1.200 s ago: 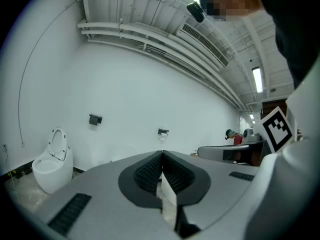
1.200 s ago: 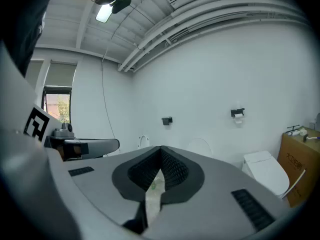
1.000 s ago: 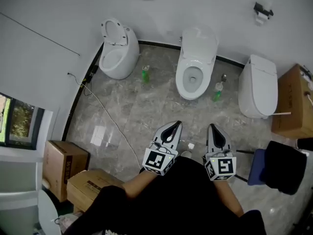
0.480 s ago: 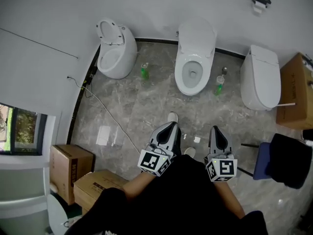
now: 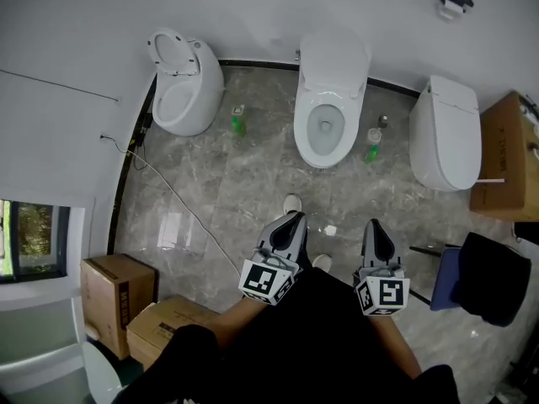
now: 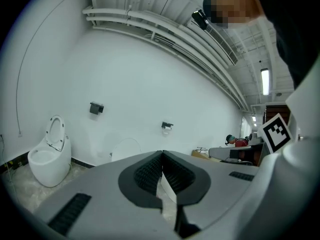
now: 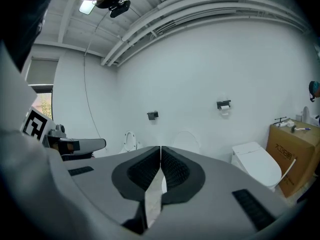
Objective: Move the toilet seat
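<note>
Ahead of both grippers, well apart from them across the grey marble floor [image 5: 253,183], the middle toilet [image 5: 324,154] is being faced. Its lid [image 5: 334,57] is being kept raised against the white wall [image 5: 253,15]. The toilet seat [image 5: 305,124], as far as can be told, is lying down on the bowl; this is not being shown clearly.

The left gripper [image 5: 294,218] is being held low in front of the person's body. Its jaws are being pressed fully together and nothing is being gripped between them. The right gripper [image 5: 373,225] is being carried near it, on its right side, and its jaws are also being kept closed on nothing.

Further ahead and to the left of the left gripper, a second toilet [image 5: 181,91] is being shown with its seat up. A green bottle [image 5: 238,121] is standing between it and the middle toilet. Ahead and to the right of the right gripper, a closed toilet [image 5: 445,146] is being shown. A white shoe [image 5: 292,203] is being seen just ahead of the left gripper's tip. Behind and to the left of the left gripper, two cardboard boxes [image 5: 116,289] are being kept on the floor.
</note>
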Demonstrator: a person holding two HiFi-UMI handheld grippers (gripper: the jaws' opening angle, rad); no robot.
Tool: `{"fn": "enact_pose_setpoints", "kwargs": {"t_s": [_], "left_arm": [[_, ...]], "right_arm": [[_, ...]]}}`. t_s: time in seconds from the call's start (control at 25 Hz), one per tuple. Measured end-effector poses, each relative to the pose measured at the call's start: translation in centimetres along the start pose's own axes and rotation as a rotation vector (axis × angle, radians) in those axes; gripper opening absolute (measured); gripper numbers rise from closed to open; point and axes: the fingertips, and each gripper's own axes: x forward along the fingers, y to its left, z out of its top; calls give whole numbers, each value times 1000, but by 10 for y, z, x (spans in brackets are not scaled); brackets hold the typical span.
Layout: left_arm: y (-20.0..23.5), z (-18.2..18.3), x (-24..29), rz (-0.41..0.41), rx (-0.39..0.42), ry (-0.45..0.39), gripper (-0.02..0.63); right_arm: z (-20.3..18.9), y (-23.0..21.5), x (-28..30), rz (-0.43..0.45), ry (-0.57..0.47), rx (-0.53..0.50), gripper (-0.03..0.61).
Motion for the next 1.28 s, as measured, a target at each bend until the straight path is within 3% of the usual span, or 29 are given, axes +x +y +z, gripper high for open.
{"fn": "enact_pose_setpoints", "kwargs": {"t_s": [0.24, 0.44, 0.6, 0.76, 1.04, 1.28], "left_arm": [[68, 15, 43, 26, -37, 6, 14], [136, 28, 82, 67, -66, 34, 14], [177, 40, 104, 74, -73, 53, 14], [218, 45, 129, 73, -71, 74, 14], [266, 34, 162, 4, -79, 120, 14], [282, 14, 196, -23, -51, 167, 14]], "right_arm": [[28, 2, 79, 19, 9, -17, 31], [62, 11, 159, 11, 24, 27, 30], [85, 19, 211, 29, 11, -21, 31], [82, 19, 247, 22, 54, -44, 30], [69, 17, 282, -74, 132, -11, 31], [47, 13, 300, -68, 213, -180, 31]]}}
